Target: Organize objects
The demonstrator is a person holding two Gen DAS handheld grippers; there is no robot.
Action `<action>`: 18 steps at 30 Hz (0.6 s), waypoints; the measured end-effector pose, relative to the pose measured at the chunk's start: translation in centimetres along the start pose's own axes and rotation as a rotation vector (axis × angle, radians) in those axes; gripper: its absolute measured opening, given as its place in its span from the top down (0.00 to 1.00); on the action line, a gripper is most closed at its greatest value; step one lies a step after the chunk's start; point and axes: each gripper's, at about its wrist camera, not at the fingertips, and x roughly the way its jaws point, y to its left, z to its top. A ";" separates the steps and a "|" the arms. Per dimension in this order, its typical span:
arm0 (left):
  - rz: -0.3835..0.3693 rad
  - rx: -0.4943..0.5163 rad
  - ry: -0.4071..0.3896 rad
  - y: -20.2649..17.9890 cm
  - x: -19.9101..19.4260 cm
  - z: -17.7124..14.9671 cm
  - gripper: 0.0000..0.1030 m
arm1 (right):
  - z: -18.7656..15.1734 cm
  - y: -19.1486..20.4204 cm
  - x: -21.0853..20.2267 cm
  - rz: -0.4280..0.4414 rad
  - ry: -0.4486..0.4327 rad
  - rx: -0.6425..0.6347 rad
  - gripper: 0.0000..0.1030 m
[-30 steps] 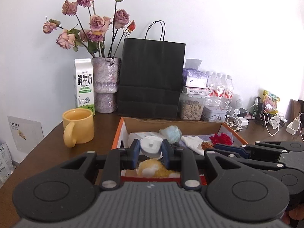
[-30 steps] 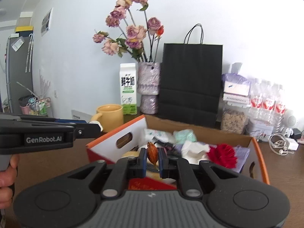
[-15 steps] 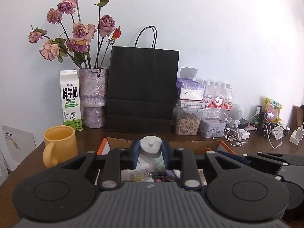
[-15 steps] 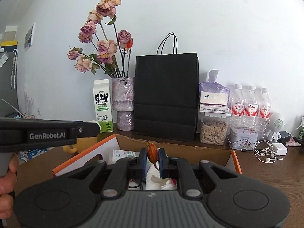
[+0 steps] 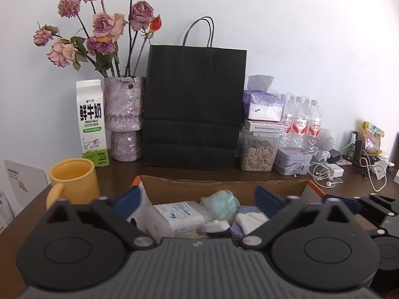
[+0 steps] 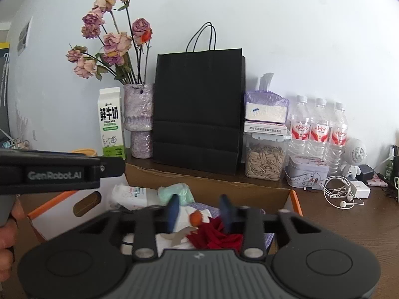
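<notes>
Cardboard box (image 5: 224,186) below both grippers, tilted slightly down; left (image 5: 197,199) and right (image 6: 199,208) fingers just parted, gripping nothing.

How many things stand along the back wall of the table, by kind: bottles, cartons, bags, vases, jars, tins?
Water bottles: 3
Milk carton: 1
Black paper bag: 1
Vase of dried roses: 1
Clear jar of seeds: 1
Metal tin: 1
Total: 8

A plain white wall (image 5: 299,37) backs a dark brown wooden surface (image 6: 349,224), evenly lit by soft daylight; a dark doorway edge (image 6: 3,87) shows far left.
</notes>
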 end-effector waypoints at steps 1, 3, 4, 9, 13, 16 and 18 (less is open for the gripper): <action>0.015 0.000 -0.006 0.2 -0.1 0.1 0.00 | -0.1 0.0 -0.1 -0.011 -0.005 -0.001 0.15; 0.022 -0.002 0.009 0.5 -0.3 0.3 0.00 | -0.1 -0.1 -0.4 -0.017 -0.010 0.002 0.04; 0.020 -0.004 0.013 0.7 -0.4 0.3 0.00 | 0.0 -0.2 -0.6 -0.017 -0.010 0.007 0.00; 0.024 0.018 0.011 1.0 -2.4 0.2 0.00 | 0.2 0.3 -2.3 -0.026 -0.015 0.004 0.00; 0.019 0.023 0.031 1.7 -5.1 -0.1 0.00 | -0.1 0.7 -4.9 -0.009 0.003 0.018 0.00; 0.012 0.030 0.054 2.3 -7.6 -0.8 0.00 | -0.7 1.1 -7.5 0.007 0.026 0.035 0.00; 0.012 0.038 0.074 2.7 -9.2 -1.5 0.00 | -1.3 1.5 -9.3 0.016 0.045 0.043 0.00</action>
